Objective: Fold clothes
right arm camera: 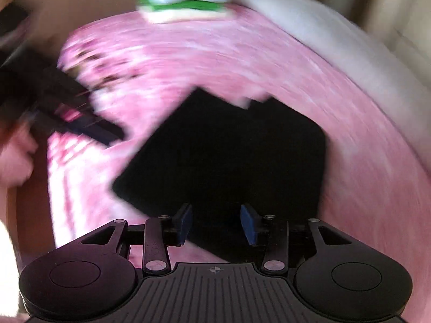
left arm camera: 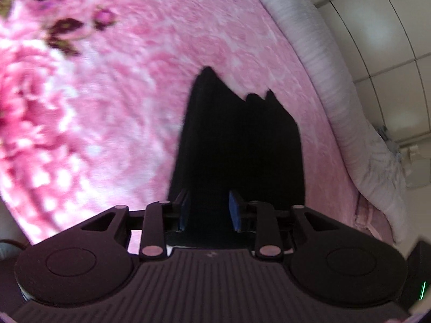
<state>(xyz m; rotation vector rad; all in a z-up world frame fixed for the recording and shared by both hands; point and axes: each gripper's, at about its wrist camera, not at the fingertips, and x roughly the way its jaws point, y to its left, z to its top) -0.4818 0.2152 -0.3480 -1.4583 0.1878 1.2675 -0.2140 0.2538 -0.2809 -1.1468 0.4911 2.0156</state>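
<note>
- Black cloth, the black garment [left arm camera: 239,145], fills the middle of the left wrist view, lying on the pink floral blanket [left arm camera: 113,113]; its surface is so dark that no seam, fold or collar can be made out.
- Its far edge is jagged, with one tall peak and two lower ones; its near end runs down between the blue pads [left arm camera: 235,210] and is hidden behind the left gripper [left arm camera: 208,210] body.
- Left gripper jaws stand apart with dark cloth in the gap; whether the pads touch or pinch the cloth cannot be told.
- Motion blur softens the blanket pattern at the left.
- Open blanket lies left and ahead of the garment; to the right, a narrower pink strip runs to the white quilted bed edge [left arm camera: 317,62], with pale floor tiles [left arm camera: 390,40] beyond.

- Heavy blur smears the whole right wrist view.
- Garment [right arm camera: 229,148] shows as a broad dark slab, one corner pointing left, a notch in its far edge; its near part passes under the right gripper [right arm camera: 216,224].
- Right gripper jaws are spread, cloth beneath the gap, nothing visibly pinched.
- Left gripper [right arm camera: 89,123] enters from the left edge, smeared, just off the garment's left side; its jaws are unreadable here.
- Stack of folded clothes [right arm camera: 183,2] sits at the blanket's far edge, well apart from the garment, with clear pink blanket between.
</note>
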